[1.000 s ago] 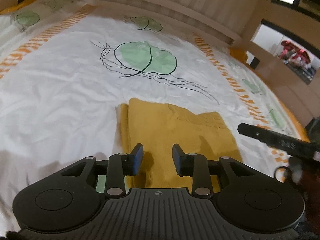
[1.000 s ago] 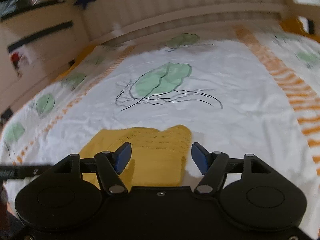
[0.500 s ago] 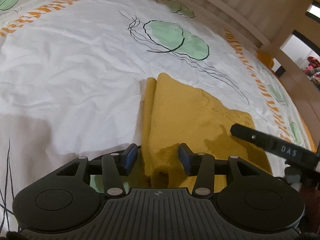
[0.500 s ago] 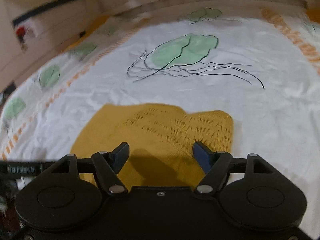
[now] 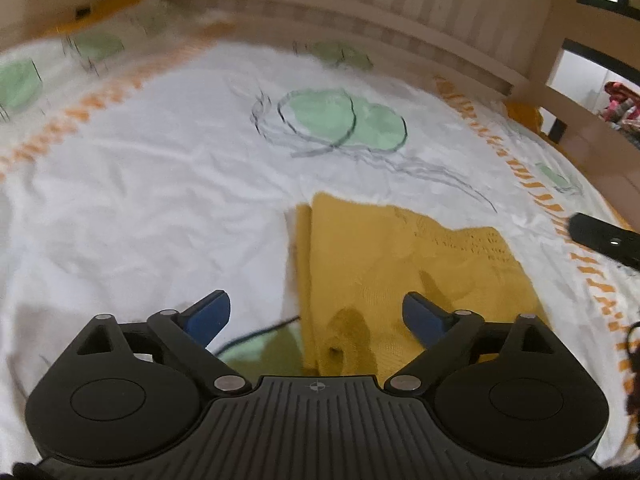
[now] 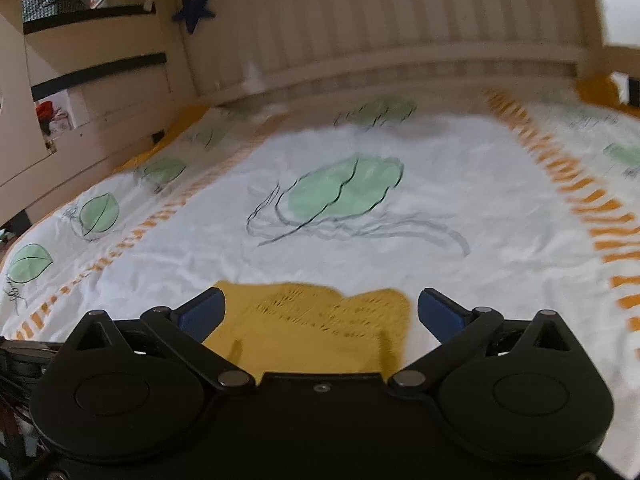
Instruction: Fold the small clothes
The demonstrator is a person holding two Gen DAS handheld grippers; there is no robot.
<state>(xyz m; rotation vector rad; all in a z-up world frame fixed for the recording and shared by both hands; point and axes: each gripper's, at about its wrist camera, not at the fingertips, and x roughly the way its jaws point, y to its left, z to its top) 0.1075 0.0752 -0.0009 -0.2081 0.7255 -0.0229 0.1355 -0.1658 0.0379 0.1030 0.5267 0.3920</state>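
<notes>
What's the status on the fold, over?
Left gripper and right gripper opening, pads clear of cloth. Yellow garment folded flat on bedsheet. Nothing in the way.

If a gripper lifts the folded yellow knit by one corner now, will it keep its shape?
Probably not. The yellow knit lies in soft layers on the bedsheet, so it would likely droop and unfold. Its open-stitch pattern suggests it is light and stretchy, and may snag on a pad.

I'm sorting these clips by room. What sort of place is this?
Probably a child's bedroom: a bed with a leaf-print sheet, a slatted wooden bed frame with a blue star, and a folded yellow garment on the sheet.
</notes>
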